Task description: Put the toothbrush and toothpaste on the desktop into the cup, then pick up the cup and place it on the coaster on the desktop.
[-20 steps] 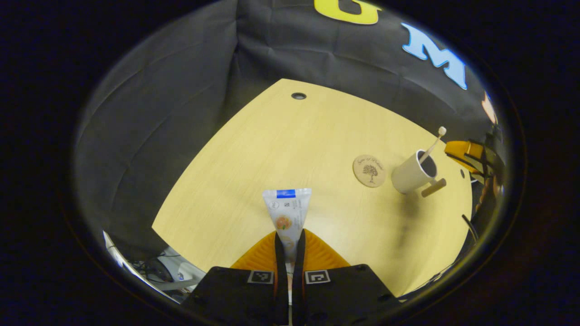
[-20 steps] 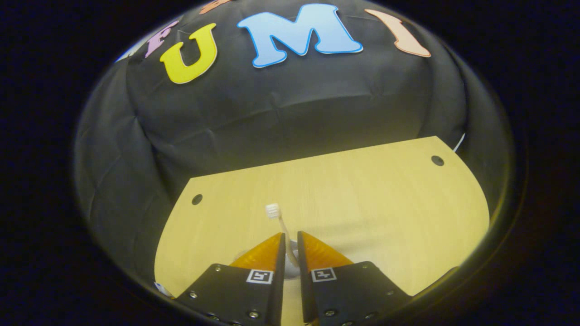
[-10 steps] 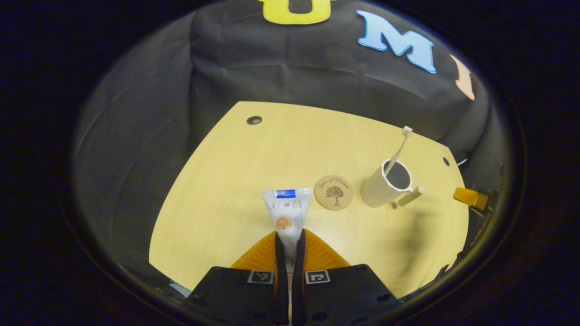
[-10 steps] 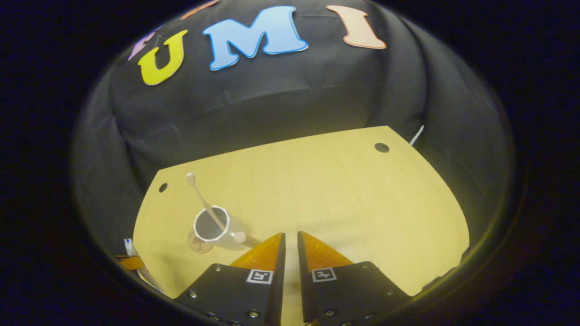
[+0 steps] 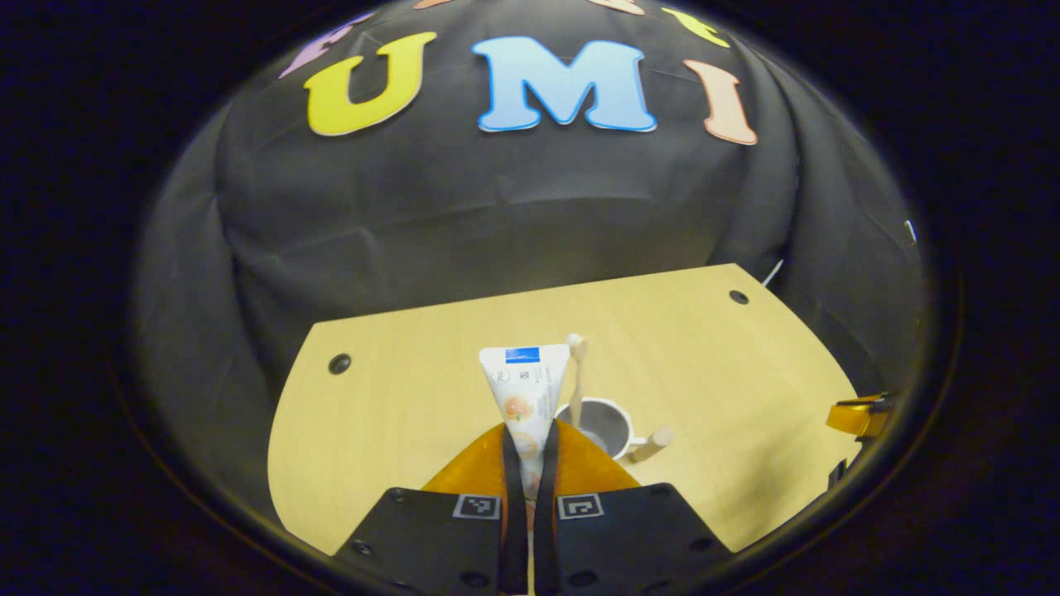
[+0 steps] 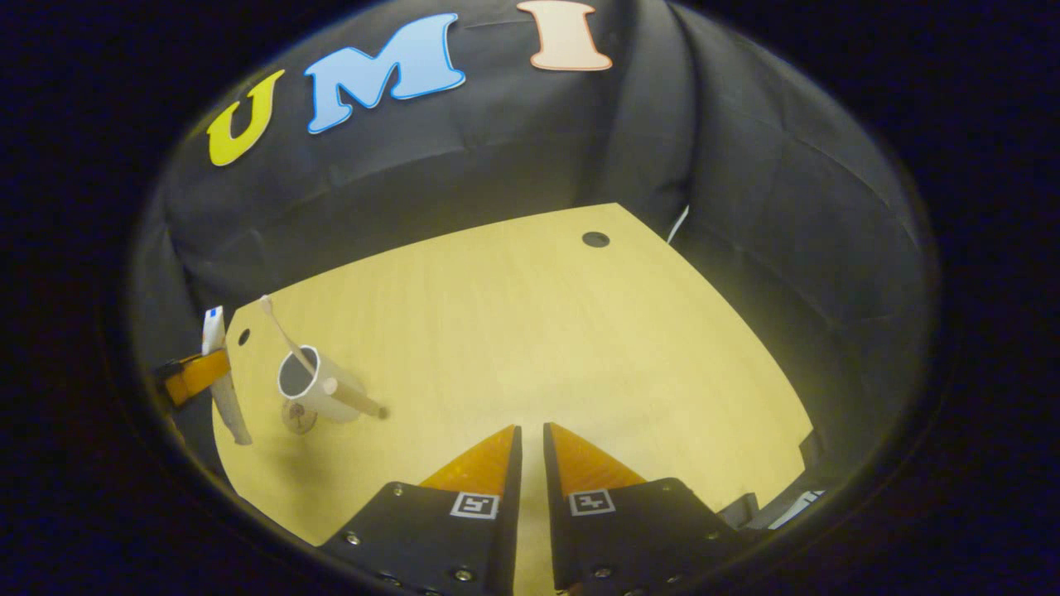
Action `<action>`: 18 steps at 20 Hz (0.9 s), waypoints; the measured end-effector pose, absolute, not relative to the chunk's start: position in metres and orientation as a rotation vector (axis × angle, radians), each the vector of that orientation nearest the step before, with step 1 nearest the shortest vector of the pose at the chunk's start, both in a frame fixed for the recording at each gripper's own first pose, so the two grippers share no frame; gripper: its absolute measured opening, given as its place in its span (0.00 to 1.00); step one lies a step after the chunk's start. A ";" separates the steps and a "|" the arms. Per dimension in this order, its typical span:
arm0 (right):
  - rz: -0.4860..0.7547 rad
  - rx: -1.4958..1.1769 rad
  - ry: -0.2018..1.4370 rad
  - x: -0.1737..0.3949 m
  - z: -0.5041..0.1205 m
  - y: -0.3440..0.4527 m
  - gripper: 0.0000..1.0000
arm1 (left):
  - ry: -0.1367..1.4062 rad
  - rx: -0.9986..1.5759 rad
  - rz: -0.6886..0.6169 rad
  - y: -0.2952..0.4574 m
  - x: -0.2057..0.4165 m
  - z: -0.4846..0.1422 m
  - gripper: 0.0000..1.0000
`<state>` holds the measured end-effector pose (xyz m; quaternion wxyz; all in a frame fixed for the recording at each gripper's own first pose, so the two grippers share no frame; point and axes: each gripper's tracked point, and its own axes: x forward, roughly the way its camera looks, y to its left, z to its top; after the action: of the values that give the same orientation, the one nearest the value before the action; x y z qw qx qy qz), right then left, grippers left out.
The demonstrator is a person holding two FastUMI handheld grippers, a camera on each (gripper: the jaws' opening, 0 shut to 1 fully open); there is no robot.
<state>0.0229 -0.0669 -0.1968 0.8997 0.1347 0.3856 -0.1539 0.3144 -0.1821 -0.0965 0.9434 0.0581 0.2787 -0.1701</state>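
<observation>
My left gripper (image 5: pixel 527 434) is shut on the white toothpaste tube (image 5: pixel 527 389), which stands up with its flat crimped end on top. Just beyond the tube and a little to the right stands the white cup (image 5: pixel 606 424) with a wooden peg handle. The toothbrush (image 5: pixel 575 368) leans inside it, head up. In the right gripper view the cup (image 6: pixel 319 389) and toothbrush (image 6: pixel 281 327) sit at far left, with the round wooden coaster (image 6: pixel 296 416) partly hidden behind the cup. The left gripper (image 6: pixel 195 374) holds the toothpaste (image 6: pixel 222 389) just left of the cup. My right gripper (image 6: pixel 530 430) is shut on nothing.
The light wooden table (image 5: pixel 397 414) has small dark holes near its back corners (image 5: pixel 339 362) (image 5: pixel 739 296). Black cloth walls close in behind it. The right gripper (image 5: pixel 857 414) shows over the table's right edge. Bare tabletop (image 6: pixel 538 331) stretches ahead of the right gripper.
The left gripper has carried the toothpaste right until it is beside the cup. The right gripper, with the toothbrush between its fingers a second ago, has drawn away to the right, leaving it in the cup.
</observation>
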 end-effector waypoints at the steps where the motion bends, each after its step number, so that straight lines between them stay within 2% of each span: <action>1: -0.329 0.275 0.812 0.014 -0.199 -0.072 0.16 | 0.548 0.129 -0.370 -0.197 0.318 -0.094 0.11; 5: -0.381 0.310 0.871 -0.019 -0.208 -0.086 0.16 | 0.482 0.193 -0.412 -0.230 0.336 -0.086 0.10; 10: -0.403 0.337 0.946 -0.046 -0.222 -0.091 0.16 | 0.395 0.256 -0.379 -0.237 0.364 -0.079 0.10; 14: -0.401 0.318 0.961 -0.040 -0.217 -0.098 0.19 | 0.346 0.261 -0.375 -0.251 0.371 -0.075 0.10; 18: -0.404 0.333 0.955 -0.029 -0.211 -0.099 0.16 | 0.319 0.252 -0.386 -0.263 0.376 -0.080 0.10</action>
<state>-0.0289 -0.0994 -0.2112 0.8554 0.1583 0.4541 -0.1923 0.3760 -0.2633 -0.0796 0.9610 0.1244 0.1572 -0.1906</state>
